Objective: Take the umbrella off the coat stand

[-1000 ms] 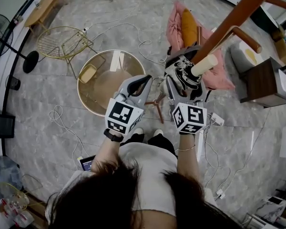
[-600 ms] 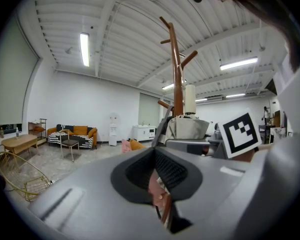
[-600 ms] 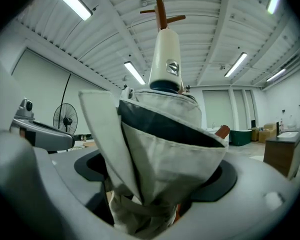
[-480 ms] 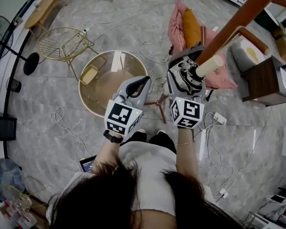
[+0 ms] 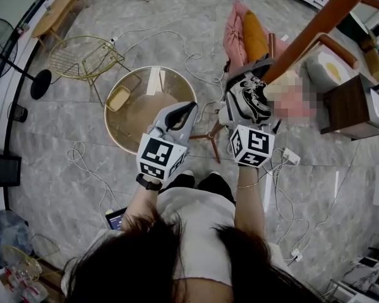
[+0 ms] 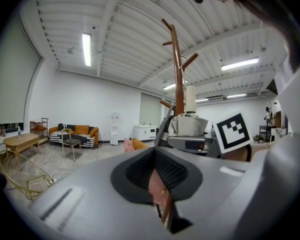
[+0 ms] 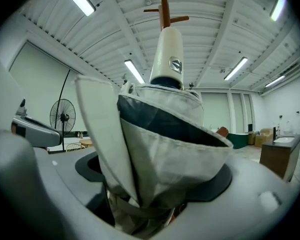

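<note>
Right gripper view: R gripper (image 5: pixel 241 120) jaws clamped on folded umbrella (image 7: pixel 165 149), centre frame, handle up. Head view: umbrella right of centre, just beside coat stand (image 5: pixel 316 24). L gripper (image 5: pixel 182 113) jaws together, holding nothing.

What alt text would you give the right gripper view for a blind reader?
A folded grey umbrella with a cream handle fills the frame, clamped in the right gripper. Behind it the brown coat stand rises against a white ceiling.
</note>
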The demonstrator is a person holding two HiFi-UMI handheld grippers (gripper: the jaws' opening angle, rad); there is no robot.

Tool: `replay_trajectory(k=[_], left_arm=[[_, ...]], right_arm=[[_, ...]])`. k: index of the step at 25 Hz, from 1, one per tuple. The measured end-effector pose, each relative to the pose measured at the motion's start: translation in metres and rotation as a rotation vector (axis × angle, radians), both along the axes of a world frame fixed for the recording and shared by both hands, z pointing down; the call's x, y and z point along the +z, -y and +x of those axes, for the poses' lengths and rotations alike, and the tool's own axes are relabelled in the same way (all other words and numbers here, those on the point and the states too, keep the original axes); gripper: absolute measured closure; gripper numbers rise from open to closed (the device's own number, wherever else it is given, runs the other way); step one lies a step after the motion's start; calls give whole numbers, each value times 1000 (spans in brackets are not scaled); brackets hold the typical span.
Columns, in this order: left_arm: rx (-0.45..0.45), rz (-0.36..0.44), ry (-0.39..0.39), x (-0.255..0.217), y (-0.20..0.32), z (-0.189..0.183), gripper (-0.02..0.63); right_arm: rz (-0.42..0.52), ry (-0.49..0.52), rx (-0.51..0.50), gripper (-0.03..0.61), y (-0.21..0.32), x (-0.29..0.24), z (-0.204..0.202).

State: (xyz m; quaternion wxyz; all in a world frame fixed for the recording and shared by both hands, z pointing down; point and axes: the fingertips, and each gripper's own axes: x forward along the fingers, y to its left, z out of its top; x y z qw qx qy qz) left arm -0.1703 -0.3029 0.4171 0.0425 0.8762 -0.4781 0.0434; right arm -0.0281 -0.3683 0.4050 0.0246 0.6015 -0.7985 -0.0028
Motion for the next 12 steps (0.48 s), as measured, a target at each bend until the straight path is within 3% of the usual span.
replay_trajectory(k=[12], left_arm=[[0,12,-4,-5,-6,-4,556]], right_arm=[[-16,43,0,236,-10,-5,9]])
